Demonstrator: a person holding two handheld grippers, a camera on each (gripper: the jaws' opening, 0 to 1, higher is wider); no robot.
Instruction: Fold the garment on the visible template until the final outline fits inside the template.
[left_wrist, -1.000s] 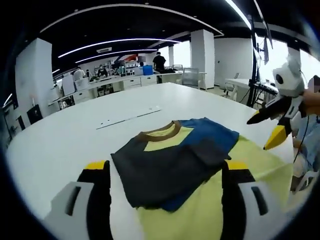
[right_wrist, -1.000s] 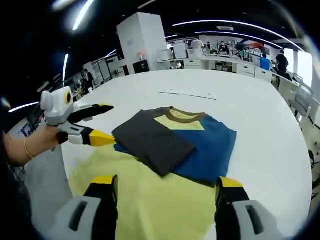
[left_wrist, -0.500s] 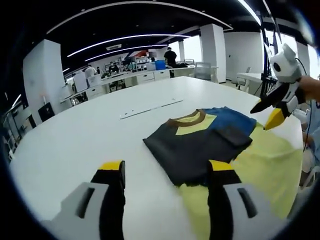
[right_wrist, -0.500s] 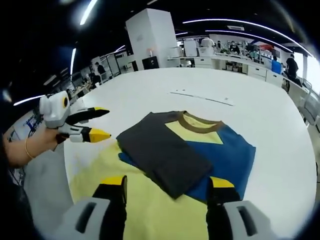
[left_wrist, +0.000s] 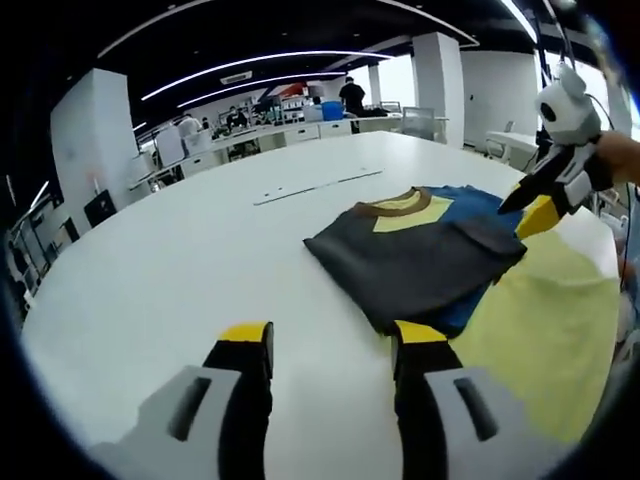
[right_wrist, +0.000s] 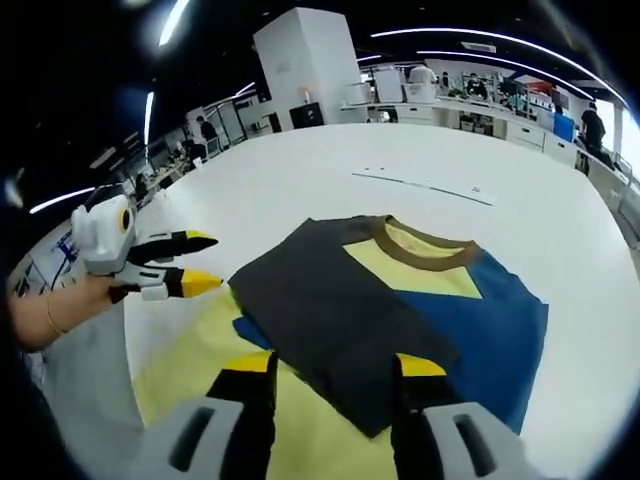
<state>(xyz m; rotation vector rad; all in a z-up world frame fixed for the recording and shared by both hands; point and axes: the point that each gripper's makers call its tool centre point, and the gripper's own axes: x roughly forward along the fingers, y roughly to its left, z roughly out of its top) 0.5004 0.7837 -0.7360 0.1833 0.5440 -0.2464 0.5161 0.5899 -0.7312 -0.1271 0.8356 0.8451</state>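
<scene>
The shirt (right_wrist: 400, 300) lies on the white table (left_wrist: 200, 260), both sleeves folded in, its yellow lower half (right_wrist: 200, 360) spread flat toward the person, so its long axis runs from the collar back toward both grippers. The right gripper (right_wrist: 330, 365), jaws apart and empty, hangs over the folded dark sleeve and is nearer. The left gripper (left_wrist: 330, 335), also open and holding nothing, sits off the shirt's left edge over bare table. The template is probably hidden under the cloth; I cannot tell.

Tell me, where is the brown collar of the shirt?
In the right gripper view, the brown collar sits at the shirt's far end, curving between the dark grey part and the blue part, above the yellow chest patch.
</scene>
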